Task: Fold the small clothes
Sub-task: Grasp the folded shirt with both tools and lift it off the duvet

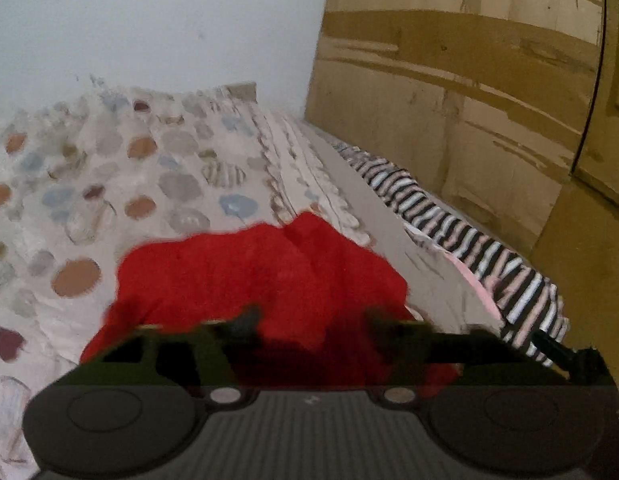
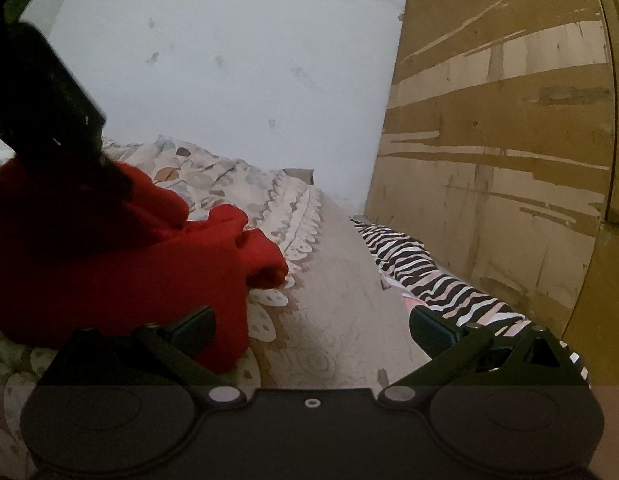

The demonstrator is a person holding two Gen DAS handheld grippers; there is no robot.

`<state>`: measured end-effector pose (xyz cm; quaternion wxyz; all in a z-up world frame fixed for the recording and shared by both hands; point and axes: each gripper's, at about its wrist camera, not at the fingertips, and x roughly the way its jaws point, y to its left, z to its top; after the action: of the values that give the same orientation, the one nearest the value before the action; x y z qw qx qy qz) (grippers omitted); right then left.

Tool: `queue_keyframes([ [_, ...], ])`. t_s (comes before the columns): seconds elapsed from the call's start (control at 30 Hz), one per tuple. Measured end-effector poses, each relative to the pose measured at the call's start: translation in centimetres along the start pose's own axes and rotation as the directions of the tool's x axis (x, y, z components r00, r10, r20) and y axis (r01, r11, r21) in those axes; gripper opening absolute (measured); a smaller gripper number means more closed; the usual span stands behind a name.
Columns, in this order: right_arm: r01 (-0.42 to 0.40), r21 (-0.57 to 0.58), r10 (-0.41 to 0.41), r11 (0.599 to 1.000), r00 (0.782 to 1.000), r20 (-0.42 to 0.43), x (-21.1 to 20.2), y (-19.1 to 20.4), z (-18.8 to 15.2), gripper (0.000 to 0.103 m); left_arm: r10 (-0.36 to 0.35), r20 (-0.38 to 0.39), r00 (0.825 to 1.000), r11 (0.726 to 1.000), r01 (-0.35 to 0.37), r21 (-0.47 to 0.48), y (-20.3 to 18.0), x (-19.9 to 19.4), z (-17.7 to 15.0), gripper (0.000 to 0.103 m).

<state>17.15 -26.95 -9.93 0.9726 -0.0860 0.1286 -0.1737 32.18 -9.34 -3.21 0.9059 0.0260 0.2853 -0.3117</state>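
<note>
On the bedspread [image 1: 157, 168] lies one red garment [image 1: 253, 272]; one striped garment [image 1: 461, 232] along its right edge. Left gripper [image 1: 309, 320] wide apart over red cloth, grip unclear; right gripper [image 2: 311, 326] wide open, empty.

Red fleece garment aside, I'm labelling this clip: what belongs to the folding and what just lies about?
Job: crumpled red fleece garment; left gripper, fingers over it; right gripper, open beside it.

Lying about: black-and-white striped cloth; pebble-patterned bedspread; taped brown cardboard panel.

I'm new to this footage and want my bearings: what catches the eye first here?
The bright red garment, bunched on the patterned bedspread right ahead of the left gripper. Next, the black-and-white striped cloth along the bed's far edge, below the tall cardboard panel.
</note>
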Motion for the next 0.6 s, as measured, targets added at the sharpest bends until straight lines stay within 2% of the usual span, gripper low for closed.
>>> queue_keyframes([
  [0.03, 0.001, 0.004, -0.001, 1.000, 1.000, 0.002, 0.0, 0.0, 0.0, 0.103, 0.023, 0.022, 1.000, 1.000, -0.023, 0.016, -0.3, -0.4, 0.1, 0.092],
  [0.13, 0.004, 0.011, -0.004, 1.000, 1.000, 0.009, 0.1, 0.1, 0.1, 0.103, 0.050, 0.096, 0.994, 0.996, -0.056, 0.065, -1.4, -2.0, 0.2, 0.101],
  [0.27, 0.005, 0.014, -0.005, 1.000, 1.000, 0.010, 0.0, 0.0, 0.1, 0.103, 0.044, 0.191, 0.981, 0.995, -0.061, 0.083, -2.0, -5.0, 0.0, 0.102],
  [0.37, 0.007, 0.012, -0.007, 1.000, 1.000, 0.010, 0.0, -0.1, 0.2, 0.103, 0.078, 0.239, 0.968, 0.994, -0.094, 0.052, -1.6, -7.2, -0.4, 0.102],
  [0.53, -0.024, 0.050, 0.023, 0.998, 1.000, 0.021, -0.2, -0.4, 1.2, 0.103, 0.161, 0.208, 0.965, 0.987, -0.152, -0.058, 1.5, -9.0, -2.1, 0.103],
  [0.6, -0.065, 0.067, 0.064, 0.996, 0.998, 0.025, -0.1, -0.5, 1.9, 0.103, 0.188, 0.153, 0.970, 0.978, -0.171, -0.119, 3.5, -8.6, -3.1, 0.103],
])
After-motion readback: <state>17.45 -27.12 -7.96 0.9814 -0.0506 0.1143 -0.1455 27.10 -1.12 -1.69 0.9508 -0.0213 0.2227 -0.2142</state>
